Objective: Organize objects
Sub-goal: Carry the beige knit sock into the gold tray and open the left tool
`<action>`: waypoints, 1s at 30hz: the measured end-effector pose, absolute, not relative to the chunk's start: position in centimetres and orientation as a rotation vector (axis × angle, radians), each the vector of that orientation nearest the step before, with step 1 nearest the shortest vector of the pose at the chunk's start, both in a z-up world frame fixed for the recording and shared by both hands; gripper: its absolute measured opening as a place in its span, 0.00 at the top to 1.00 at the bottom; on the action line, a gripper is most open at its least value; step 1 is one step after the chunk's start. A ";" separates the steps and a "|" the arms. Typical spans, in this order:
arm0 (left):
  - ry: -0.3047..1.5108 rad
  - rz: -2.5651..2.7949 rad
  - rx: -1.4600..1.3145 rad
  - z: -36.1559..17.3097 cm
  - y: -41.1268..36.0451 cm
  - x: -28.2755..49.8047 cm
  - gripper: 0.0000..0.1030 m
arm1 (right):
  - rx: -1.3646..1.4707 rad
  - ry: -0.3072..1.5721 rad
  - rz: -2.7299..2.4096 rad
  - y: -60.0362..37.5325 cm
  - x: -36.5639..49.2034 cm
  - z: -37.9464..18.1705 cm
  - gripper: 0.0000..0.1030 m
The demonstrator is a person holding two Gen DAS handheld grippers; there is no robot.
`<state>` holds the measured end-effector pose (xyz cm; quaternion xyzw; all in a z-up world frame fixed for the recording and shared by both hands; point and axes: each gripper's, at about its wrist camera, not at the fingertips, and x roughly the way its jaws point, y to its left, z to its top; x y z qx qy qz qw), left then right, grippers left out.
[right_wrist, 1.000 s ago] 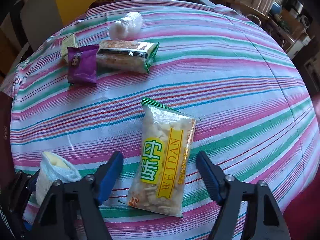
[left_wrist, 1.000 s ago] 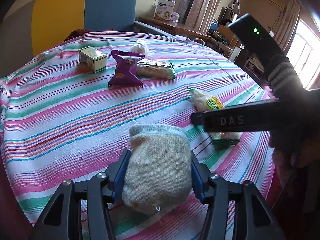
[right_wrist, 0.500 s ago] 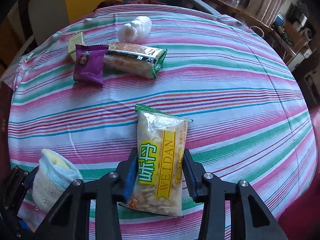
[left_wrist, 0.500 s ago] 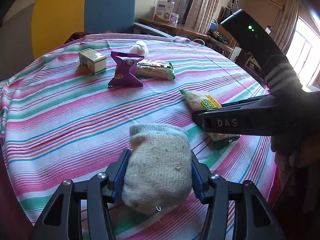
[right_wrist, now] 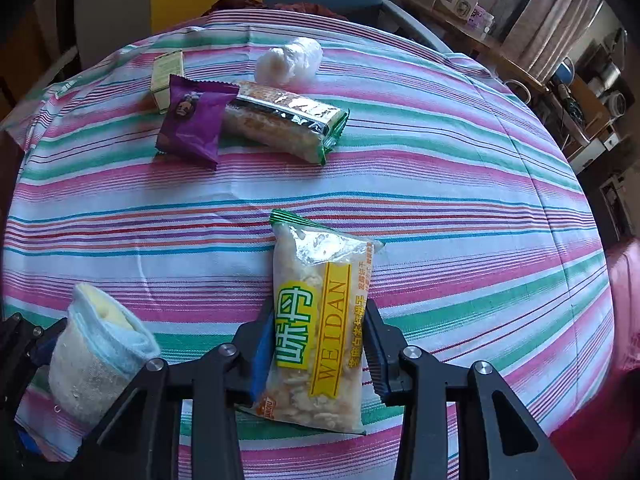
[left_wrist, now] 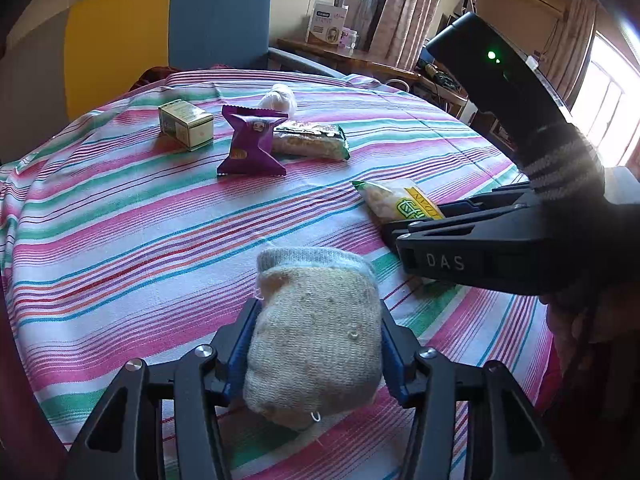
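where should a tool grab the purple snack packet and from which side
Grip the purple snack packet across its narrow pinched middle, coming from above. It lies flat on the striped cloth, its right edge touching the green-ended packet, so a side approach is blocked there.

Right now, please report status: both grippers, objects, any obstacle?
Left gripper shut on rolled sock. Right gripper just closing on snack packet. Nothing in the way.

Background of the scene. Striped tablecloth [left_wrist: 120, 216] in pink, green and white covers the table. Behind it stands a chair with a blue back [left_wrist: 218, 20] beside a yellow panel [left_wrist: 116, 40]. A white carton [left_wrist: 326, 24] rests on a wooden sideboard [left_wrist: 360, 60]; curtains [left_wrist: 400, 0] hang behind.
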<state>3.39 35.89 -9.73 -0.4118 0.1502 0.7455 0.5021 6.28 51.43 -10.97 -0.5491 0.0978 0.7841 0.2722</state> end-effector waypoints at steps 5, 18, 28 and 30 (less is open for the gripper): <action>0.343 1.797 -1.030 -9.3 35.4 3.1 0.50 | -1.472 0.253 2.121 51.2 6.3 -10.6 0.61; 0.080 1.875 -1.085 -1.8 26.8 -0.5 0.50 | -1.462 0.234 2.125 50.3 6.5 -10.3 0.61; -0.105 2.166 -1.254 -1.1 15.9 -13.9 0.50 | -1.459 0.235 2.126 50.4 6.4 -10.3 0.61; -0.128 2.200 -1.325 -2.7 14.7 -16.0 0.50 | -1.460 0.233 2.126 50.4 6.3 -10.3 0.61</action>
